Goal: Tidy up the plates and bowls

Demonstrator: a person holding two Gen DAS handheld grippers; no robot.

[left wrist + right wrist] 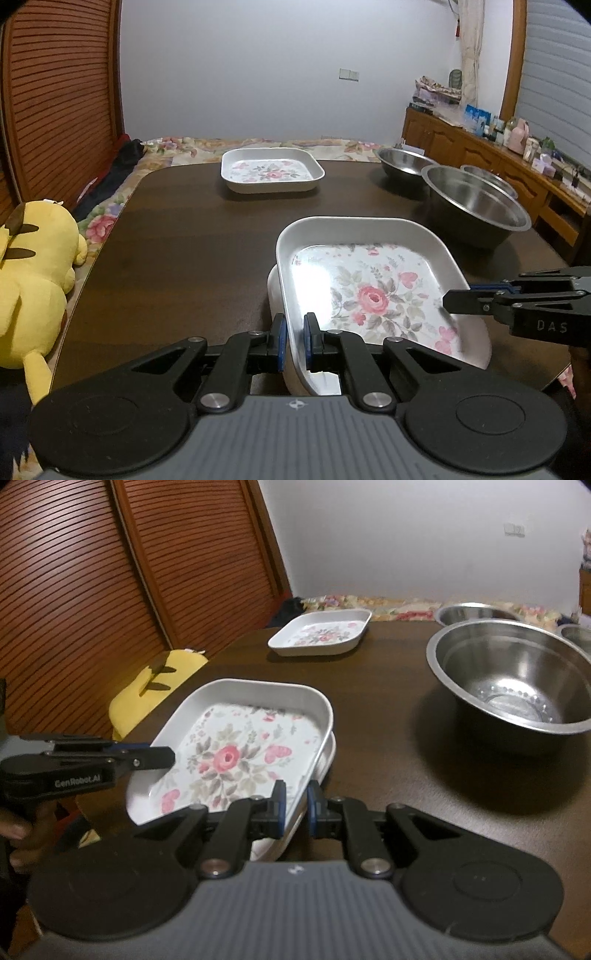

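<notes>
A square white plate with a rose pattern [369, 291] [236, 753] lies slightly tilted on top of a second white plate [273, 291] [328, 757] on the dark table [184, 240]. My left gripper [295, 325] [164, 757] is shut on its left rim. On the opposite rim, my right gripper [295, 797] [456, 301] is shut as well. A third floral plate [271, 173] [321, 633] sits alone at the far side. A large steel bowl [476, 206] [513, 679] stands to the right, with two smaller steel bowls [404, 164] [491, 177] behind it.
A yellow plush toy [33, 266] [155, 686] lies off the table's left edge on a floral bedspread [103, 221]. Slatted wooden doors [92, 590] stand behind it. A wooden sideboard [480, 147] with small items runs along the right.
</notes>
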